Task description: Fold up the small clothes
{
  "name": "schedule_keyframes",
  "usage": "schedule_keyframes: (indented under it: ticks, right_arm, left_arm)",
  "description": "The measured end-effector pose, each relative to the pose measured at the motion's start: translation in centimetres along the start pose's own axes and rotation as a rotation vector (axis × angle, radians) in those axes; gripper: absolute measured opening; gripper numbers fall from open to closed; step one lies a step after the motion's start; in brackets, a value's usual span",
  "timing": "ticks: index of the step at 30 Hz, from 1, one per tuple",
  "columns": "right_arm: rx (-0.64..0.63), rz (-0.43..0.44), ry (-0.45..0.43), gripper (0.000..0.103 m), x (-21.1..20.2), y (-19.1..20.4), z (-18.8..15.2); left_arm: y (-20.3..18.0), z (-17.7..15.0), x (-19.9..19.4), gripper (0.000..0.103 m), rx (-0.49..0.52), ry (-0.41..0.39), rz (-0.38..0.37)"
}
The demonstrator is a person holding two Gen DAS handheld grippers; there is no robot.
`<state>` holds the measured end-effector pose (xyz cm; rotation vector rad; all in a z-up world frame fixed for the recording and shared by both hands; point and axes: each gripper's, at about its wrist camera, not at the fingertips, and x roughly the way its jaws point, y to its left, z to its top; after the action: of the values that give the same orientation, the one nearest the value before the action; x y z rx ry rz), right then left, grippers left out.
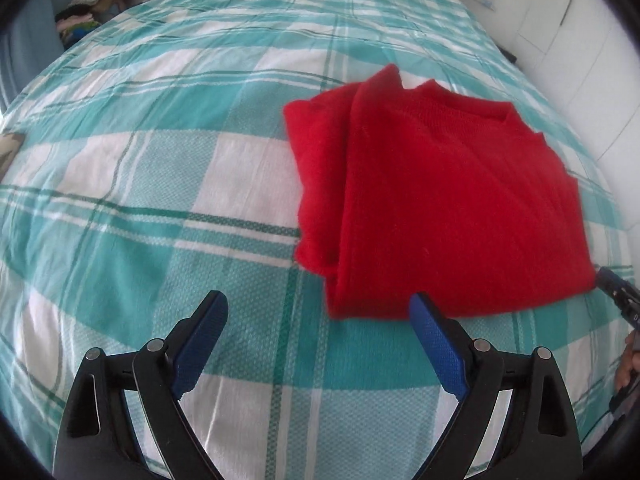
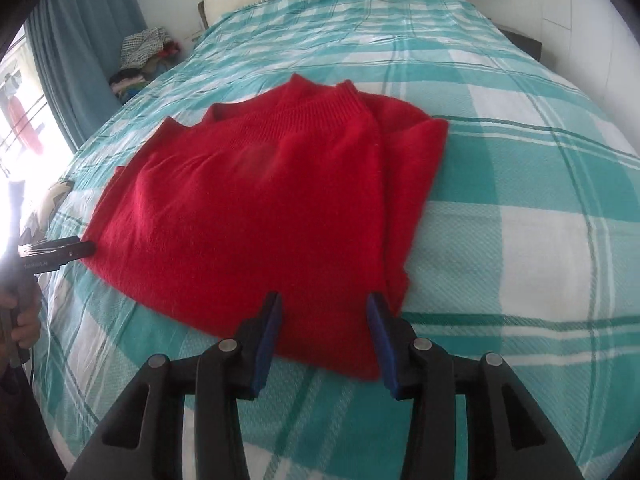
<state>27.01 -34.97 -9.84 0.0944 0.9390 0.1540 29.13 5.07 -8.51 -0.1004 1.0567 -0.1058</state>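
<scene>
Red knitted wool, a small sweater [image 2: 260, 208], is laid on the checked bedspread [image 2: 520, 208], with its sides already turned in and its ribbed neck at the far end. The near hem is seen just ahead of both tools. The left gripper [image 1: 316, 308] is held wide apart over bare bedspread, beside the hem's left corner, with nothing between its fingers. The right gripper [image 2: 324, 308] is parted more narrowly above the hem near its right corner; the cloth is not pinched.

The step in hand is judged to be a fresh hold on the near hem, so that it can be carried toward the neck. Both corners would best be taken together, with all layers caught. The hem should be lifted evenly and laid square, so that the tucked sides are not dragged open.
</scene>
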Motion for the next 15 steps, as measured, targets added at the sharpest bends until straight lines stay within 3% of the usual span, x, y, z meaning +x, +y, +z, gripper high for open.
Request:
schedule_keyframes:
  ticks: [2, 5, 10, 12, 15]
  right_arm:
    - [0.012, 0.001, -0.057, 0.047, -2.7, -0.1, -0.9]
    - [0.035, -0.048, -0.132, 0.066, -5.1, -0.1, -2.4]
    - [0.082, -0.117, -0.150, 0.067, -4.8, -0.5, -2.9]
    - [0.079, -0.161, -0.173, 0.067, -4.7, -0.4, -2.9]
    - [0.103, -0.176, -0.171, 0.067, -4.0, -0.9, -3.3]
  left_arm:
    - [1.3, -1.0, -1.0, 0.100, -0.042, -0.056, 0.024]
    - [3.0, -1.1, -0.4, 0.100, -0.099, -0.095, 0.113]
    - [5.4, -0.4, 2.1, 0.100, -0.117, -0.124, 0.210]
    - [6.6, -0.7, 3.5, 0.103, -0.136, -0.081, 0.198]
    - [7.1, -1.2, 3.9, 0.103, -0.154, -0.106, 0.182]
